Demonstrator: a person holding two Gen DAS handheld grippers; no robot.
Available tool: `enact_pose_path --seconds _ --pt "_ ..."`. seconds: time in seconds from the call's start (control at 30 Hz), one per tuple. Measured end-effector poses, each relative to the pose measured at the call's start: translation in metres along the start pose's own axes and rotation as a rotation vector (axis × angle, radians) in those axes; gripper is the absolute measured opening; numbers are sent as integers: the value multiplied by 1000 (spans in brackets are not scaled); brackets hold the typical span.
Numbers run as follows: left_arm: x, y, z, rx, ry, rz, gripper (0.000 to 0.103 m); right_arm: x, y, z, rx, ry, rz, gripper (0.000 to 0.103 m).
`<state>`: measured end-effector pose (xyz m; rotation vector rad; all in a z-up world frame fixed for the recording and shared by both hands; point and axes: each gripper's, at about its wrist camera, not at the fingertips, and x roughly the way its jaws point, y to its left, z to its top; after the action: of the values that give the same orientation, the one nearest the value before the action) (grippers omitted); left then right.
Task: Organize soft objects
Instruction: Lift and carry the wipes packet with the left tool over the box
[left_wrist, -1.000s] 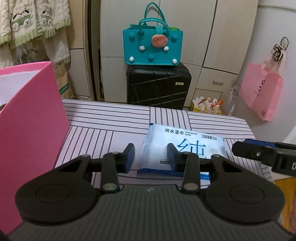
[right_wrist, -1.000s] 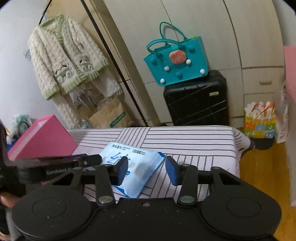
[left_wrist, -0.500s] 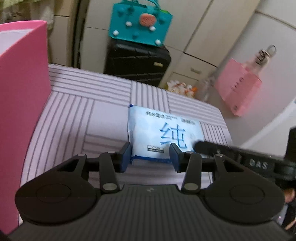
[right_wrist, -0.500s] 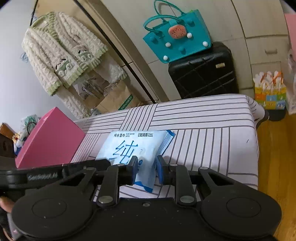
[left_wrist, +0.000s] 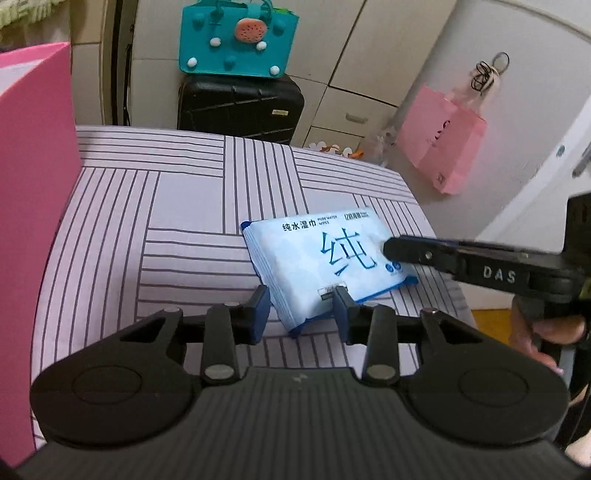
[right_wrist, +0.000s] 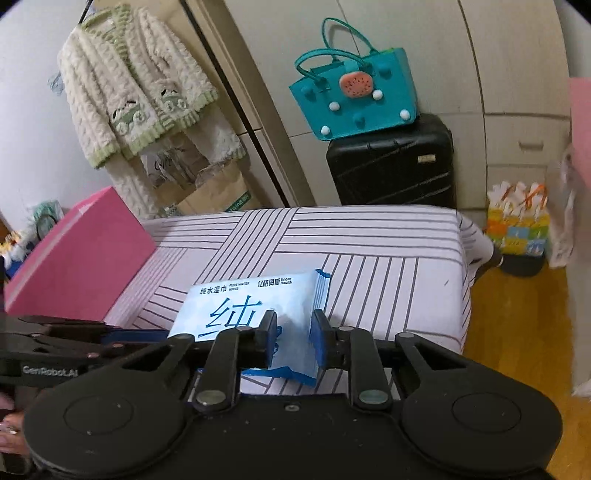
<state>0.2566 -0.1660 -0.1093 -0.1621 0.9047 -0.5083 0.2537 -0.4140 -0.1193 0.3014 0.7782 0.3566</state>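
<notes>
- Left wrist view: left gripper (left_wrist: 300, 314) spread apart, flanking near corner of wipes pack (left_wrist: 325, 262) on striped table (left_wrist: 184, 206), pack at five o'clock.
- Right wrist view: right gripper (right_wrist: 293, 341) clamped on pack's end; lifting step likely; next, carrying toward pink box (right_wrist: 79, 258) at ten o'clock.

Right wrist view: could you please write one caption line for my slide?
Right gripper pinches the wet wipes pack on the striped table; left gripper alongside.
</notes>
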Motion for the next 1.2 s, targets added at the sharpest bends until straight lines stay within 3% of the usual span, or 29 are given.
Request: enact_pose_path --seconds 0.17,0.47,0.53,0.97,1.2 --pt "5 10 6 -50 -42 25 40 3 -3 -7 40 4 37 36" --pt "10 -8 -9 -14 -144 107 40 3 3 -22 25 -45 43 38" --pt "7 -8 -12 -25 -149 91 35 1 6 -27 22 -66 37 38" --pt "-39 -16 -44 45 -182 24 35 -27 47 -59 12 -87 13 38" --pt "-71 -12 -59 72 -147 12 35 -51 76 -88 49 -100 20 38"
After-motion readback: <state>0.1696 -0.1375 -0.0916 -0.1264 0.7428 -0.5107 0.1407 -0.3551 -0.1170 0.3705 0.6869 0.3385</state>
